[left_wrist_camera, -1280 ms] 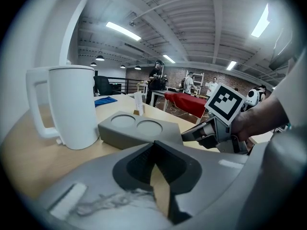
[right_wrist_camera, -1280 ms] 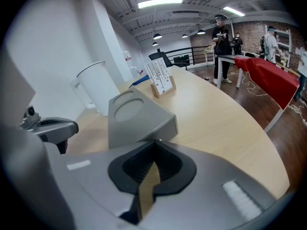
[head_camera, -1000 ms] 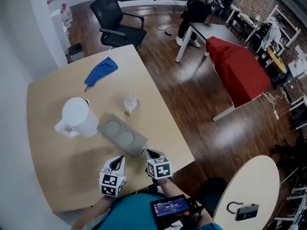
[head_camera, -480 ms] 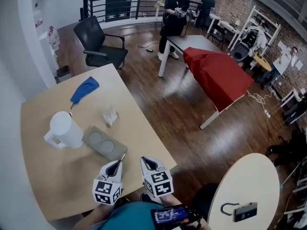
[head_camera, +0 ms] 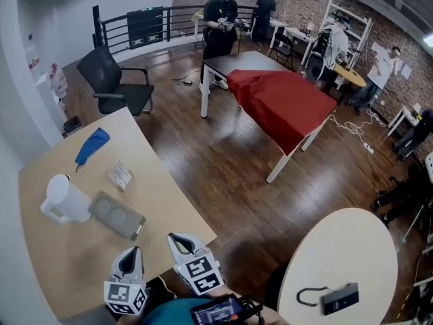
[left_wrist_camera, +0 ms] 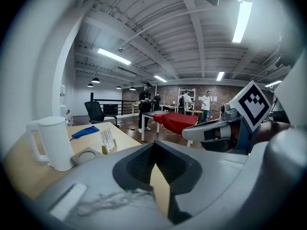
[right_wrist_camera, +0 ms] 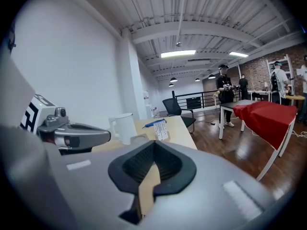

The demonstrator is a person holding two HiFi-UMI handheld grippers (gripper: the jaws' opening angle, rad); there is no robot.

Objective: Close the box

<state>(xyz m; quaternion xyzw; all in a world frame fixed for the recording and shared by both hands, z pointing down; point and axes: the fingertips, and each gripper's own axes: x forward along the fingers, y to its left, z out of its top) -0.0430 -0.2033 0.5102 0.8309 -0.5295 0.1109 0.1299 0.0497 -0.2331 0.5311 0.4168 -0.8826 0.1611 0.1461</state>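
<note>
The grey box [head_camera: 117, 215] lies flat, no flap raised, at the left of the head view, just beside the white jug [head_camera: 64, 200]. A second ago both grippers sat at its near end. Now the left gripper [head_camera: 132, 254] and right gripper [head_camera: 177, 239] hang apart from it at the bottom edge, jaws pressed together on nothing. The closing looks done.

On my tabletop [head_camera: 47, 256], frame left: box [head_camera: 116, 214] mid-table, jug [head_camera: 64, 200] just beside its left end, card stand [head_camera: 120, 176] above it, cloth [head_camera: 91, 146] higher up. My left gripper [head_camera: 132, 252] and right gripper [head_camera: 176, 238] side by side below.
</note>
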